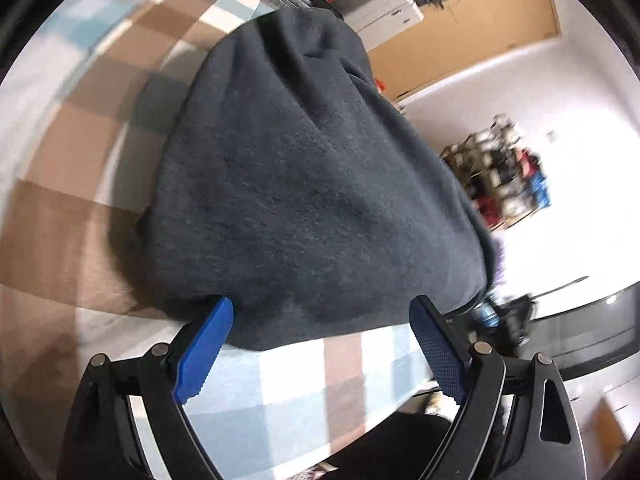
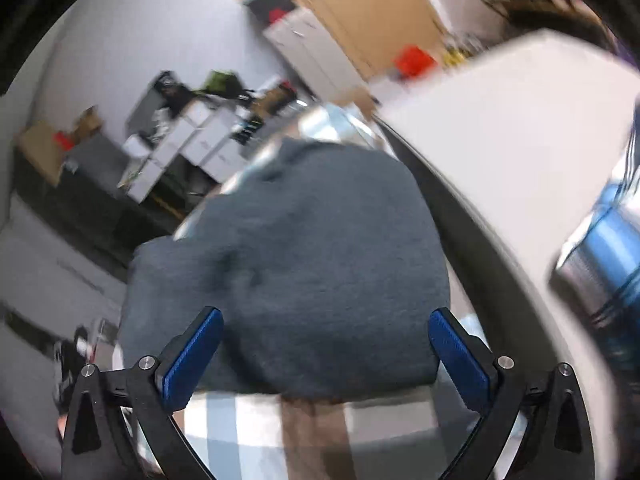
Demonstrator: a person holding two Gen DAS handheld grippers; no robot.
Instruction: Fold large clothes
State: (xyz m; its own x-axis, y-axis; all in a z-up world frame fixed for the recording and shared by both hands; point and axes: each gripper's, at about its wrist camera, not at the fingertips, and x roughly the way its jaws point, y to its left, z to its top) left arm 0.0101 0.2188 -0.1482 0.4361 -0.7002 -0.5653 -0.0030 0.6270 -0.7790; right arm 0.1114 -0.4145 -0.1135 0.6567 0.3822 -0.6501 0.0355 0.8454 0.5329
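Note:
A dark grey-blue fleece garment [image 1: 304,184] lies folded in a thick bundle on a checked cloth [image 1: 80,128] of brown, white and pale blue squares. My left gripper [image 1: 320,320] is open, its blue pads spread at the garment's near edge and holding nothing. The same garment [image 2: 304,264] fills the middle of the right wrist view. My right gripper [image 2: 326,334] is open too, its pads on either side of the garment's near edge. Both views are blurred by motion.
The checked cloth [image 2: 288,432] runs under both grippers. White cabinets [image 1: 384,4] and a brown door [image 1: 480,28] stand behind. A cluttered shelf [image 1: 500,168] hangs on the white wall. A white surface [image 2: 500,128] and a blue cylinder [image 2: 600,256] lie at the right.

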